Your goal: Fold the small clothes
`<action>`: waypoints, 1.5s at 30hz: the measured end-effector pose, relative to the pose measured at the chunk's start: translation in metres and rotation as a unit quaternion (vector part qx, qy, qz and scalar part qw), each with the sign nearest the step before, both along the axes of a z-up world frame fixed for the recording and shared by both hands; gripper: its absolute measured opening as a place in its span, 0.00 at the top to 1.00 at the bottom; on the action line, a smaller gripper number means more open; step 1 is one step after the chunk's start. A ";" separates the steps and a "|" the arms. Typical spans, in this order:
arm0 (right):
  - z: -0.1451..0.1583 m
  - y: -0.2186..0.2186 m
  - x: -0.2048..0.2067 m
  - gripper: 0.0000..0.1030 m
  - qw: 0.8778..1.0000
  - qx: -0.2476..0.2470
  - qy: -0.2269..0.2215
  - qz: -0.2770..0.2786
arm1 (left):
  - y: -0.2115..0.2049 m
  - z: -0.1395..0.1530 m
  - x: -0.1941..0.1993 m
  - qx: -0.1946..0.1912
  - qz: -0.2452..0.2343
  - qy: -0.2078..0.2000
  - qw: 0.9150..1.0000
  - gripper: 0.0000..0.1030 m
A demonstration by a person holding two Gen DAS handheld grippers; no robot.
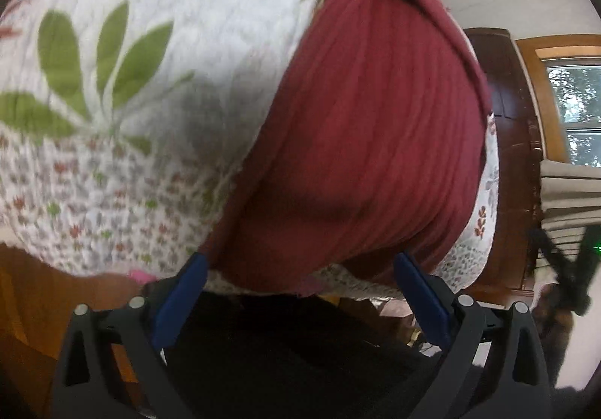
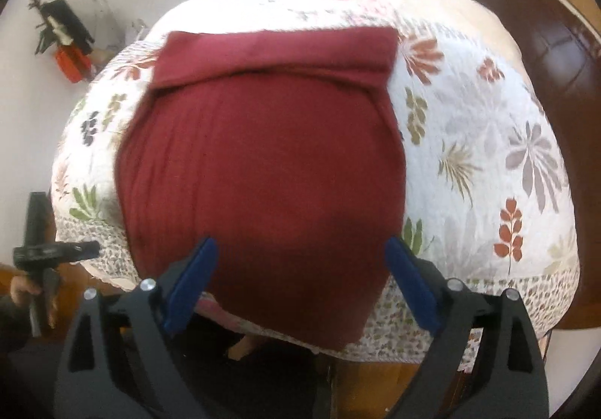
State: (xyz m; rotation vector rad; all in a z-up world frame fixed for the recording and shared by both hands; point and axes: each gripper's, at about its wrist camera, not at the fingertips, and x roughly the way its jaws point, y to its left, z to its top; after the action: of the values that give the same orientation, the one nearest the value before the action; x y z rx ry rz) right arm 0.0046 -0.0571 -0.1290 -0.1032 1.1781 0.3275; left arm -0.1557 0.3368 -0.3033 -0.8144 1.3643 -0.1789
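The red garment (image 2: 263, 171) on the quilt (image 2: 469, 126) has one far fold done; both grippers (image 1: 300, 280) (image 2: 302, 265) stand apart, empty, more folding left

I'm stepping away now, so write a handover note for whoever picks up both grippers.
Left hand-held gripper: open, empty, at the near left edge of the red garment.
Right hand-held gripper: open, empty, over the garment's near edge.
The garment lies flat on the floral quilt.
Done: the far end is folded over into a band.
Left: the remaining folds, probably starting from the near edge.
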 end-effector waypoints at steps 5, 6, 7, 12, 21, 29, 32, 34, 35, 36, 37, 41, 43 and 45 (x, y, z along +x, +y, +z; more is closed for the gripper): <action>-0.001 -0.002 -0.002 0.12 1.000 0.023 0.000 0.005 | -0.017 -0.010 -0.003 0.027 -0.012 0.024 0.999 0.04; -0.002 -0.001 -0.003 0.12 1.000 0.023 0.000 0.007 | -0.022 -0.010 -0.003 0.031 -0.016 0.027 0.999 0.04; -0.005 -0.002 -0.003 0.12 1.000 0.023 -0.001 0.009 | -0.028 -0.011 -0.003 0.039 -0.020 0.030 0.999 0.04; -0.024 -0.014 -0.003 0.12 1.000 0.011 -0.009 0.018 | -0.046 -0.020 0.002 0.063 -0.024 0.037 0.997 0.04; -0.087 -0.053 -0.005 0.12 0.998 0.037 0.042 -0.002 | -0.058 -0.033 0.021 0.064 -0.019 0.041 0.997 0.04; -0.118 -0.063 -0.014 0.12 0.995 0.015 0.093 -0.020 | -0.057 -0.046 0.027 0.061 -0.014 0.052 0.997 0.03; -0.132 -0.066 -0.018 0.11 0.994 0.011 0.108 -0.018 | -0.051 -0.051 0.025 0.061 -0.013 0.057 0.996 0.03; -0.154 -0.079 -0.027 0.11 0.988 0.057 0.142 -0.026 | -0.050 -0.054 0.026 0.059 -0.018 0.058 0.996 0.03; -0.163 -0.085 -0.029 0.11 0.985 0.070 0.156 -0.033 | -0.051 -0.055 0.026 0.058 -0.019 0.060 0.996 0.03; -0.175 -0.091 -0.035 0.11 0.979 0.088 0.177 -0.041 | -0.052 -0.058 0.026 0.056 -0.022 0.063 0.996 0.03; -0.182 -0.093 -0.039 0.12 0.976 0.104 0.188 -0.041 | -0.053 -0.061 0.025 0.053 -0.024 0.066 0.996 0.03; -0.202 -0.095 -0.053 0.13 0.967 0.138 0.212 -0.040 | -0.055 -0.067 0.023 0.034 -0.019 0.069 0.997 0.03; -0.209 -0.097 -0.055 0.17 0.963 0.150 0.218 -0.051 | -0.055 -0.067 0.022 0.030 -0.013 0.069 0.997 0.03; -0.214 -0.100 -0.055 0.18 0.960 0.161 0.220 -0.066 | -0.054 -0.068 0.022 0.024 -0.008 0.068 0.997 0.03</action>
State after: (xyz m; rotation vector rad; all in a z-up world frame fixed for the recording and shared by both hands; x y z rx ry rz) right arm -0.0505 -0.1573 -0.3428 0.3480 1.5460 0.4339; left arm -0.1339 0.2830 -0.3716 -0.7872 1.4974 -0.1036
